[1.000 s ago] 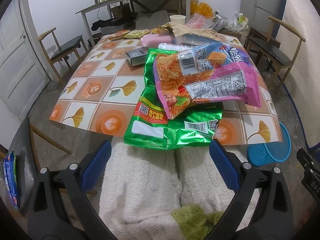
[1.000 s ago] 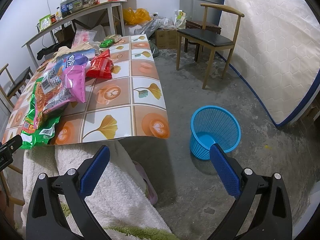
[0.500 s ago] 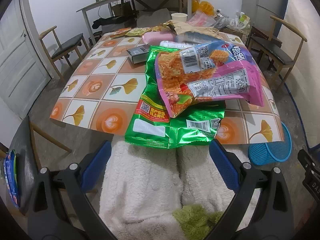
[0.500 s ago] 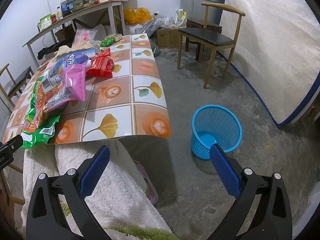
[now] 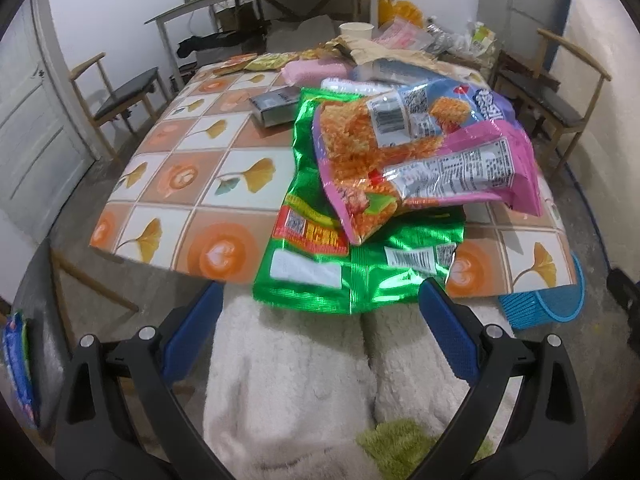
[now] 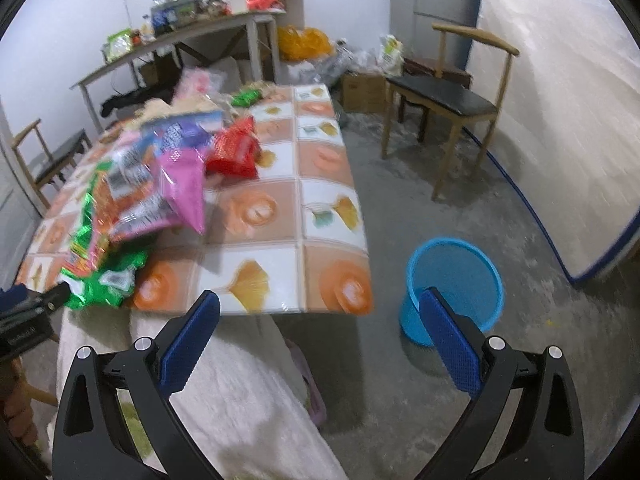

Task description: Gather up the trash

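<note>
The left gripper hung low before the near edge of the desk, its blue fingers spread wide with nothing between them. Directly ahead lay a green foil snack bag, its lower end overhanging the desk edge above the person's white fleece-covered lap. A pink and orange snack bag lay on top of the green one, covering its upper half. Behind them sat a small grey box, a pink pack, brown paper wrapping and a paper cup, so the far half of the desk was crowded.

The right gripper was also spread wide and empty, held off the desk's right corner above the lap and the concrete floor. A blue mesh basket stood on the floor just beside that corner, partly hidden behind the right finger. A red snack bag lay on the desk behind the pink one. A wooden chair stood further back on the right, a mattress leaned along the right wall, and a cluttered side table stood against the far wall. The left gripper's tip showed at the left edge of the right view, near the green bag.
</note>
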### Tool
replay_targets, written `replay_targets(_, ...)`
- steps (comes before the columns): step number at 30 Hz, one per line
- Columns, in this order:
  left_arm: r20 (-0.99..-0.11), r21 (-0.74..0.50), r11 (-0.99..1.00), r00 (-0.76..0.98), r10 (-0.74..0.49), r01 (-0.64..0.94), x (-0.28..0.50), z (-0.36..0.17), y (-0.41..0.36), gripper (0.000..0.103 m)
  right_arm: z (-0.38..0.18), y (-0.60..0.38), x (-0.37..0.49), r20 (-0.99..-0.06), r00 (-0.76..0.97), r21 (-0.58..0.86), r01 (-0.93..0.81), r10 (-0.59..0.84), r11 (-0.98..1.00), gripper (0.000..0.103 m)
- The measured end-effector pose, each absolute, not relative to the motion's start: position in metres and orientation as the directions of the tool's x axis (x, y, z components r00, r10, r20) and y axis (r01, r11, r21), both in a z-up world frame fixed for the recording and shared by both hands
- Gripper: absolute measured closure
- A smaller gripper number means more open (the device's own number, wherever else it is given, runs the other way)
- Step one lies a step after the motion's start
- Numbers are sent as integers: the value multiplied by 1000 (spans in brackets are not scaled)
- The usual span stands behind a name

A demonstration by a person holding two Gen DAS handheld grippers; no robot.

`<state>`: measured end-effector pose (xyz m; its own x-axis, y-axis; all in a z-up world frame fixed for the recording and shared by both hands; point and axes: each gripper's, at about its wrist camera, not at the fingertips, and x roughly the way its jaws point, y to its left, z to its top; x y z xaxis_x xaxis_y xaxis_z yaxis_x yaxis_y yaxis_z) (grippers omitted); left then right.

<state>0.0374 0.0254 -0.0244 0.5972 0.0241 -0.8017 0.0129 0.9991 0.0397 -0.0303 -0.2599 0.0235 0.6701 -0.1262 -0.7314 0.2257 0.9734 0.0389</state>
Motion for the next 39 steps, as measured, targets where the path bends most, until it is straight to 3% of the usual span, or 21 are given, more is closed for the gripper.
replay_targets(3,-793,-34,997,605,-70,70,46,-26,36,9,28,-259,-19,-699,710,85,195,-81,977,6)
replay_targets(7,-726,-230,969,647,-234,93,55,-19,61,9,36,-258,0,-662,747,102,167,-59,981,6)
replay_targets(10,-703,-287,953,655,-278,96,64,-14,71,9,46,-256,17,-641,767,121,122,-16,985,6)
replay_targets(17,-651,-322,937,686,-323,136,79,-9,80,9,54,-252,69,-643,733,306,-20,222,952,6)
replay_targets(24,-675,-329,932,653,-344,152,97,-24,86,9,30,-236,108,-688,621,402,-104,375,910,12)
replay_targets(25,-677,-329,932,651,-344,151,100,-27,88,11,27,-234,113,-693,608,407,-111,386,906,14)
replay_targets(27,-686,-332,933,642,-342,143,106,-31,92,25,21,-230,122,-704,584,417,-121,405,901,15)
replay_targets(36,-703,-394,912,602,-380,116,147,-38,110,46,21,-227,141,-715,537,444,-147,448,884,18)
replay_targets(39,-723,-389,915,579,-377,110,160,-44,108,55,16,-224,147,-724,513,458,-143,462,877,26)
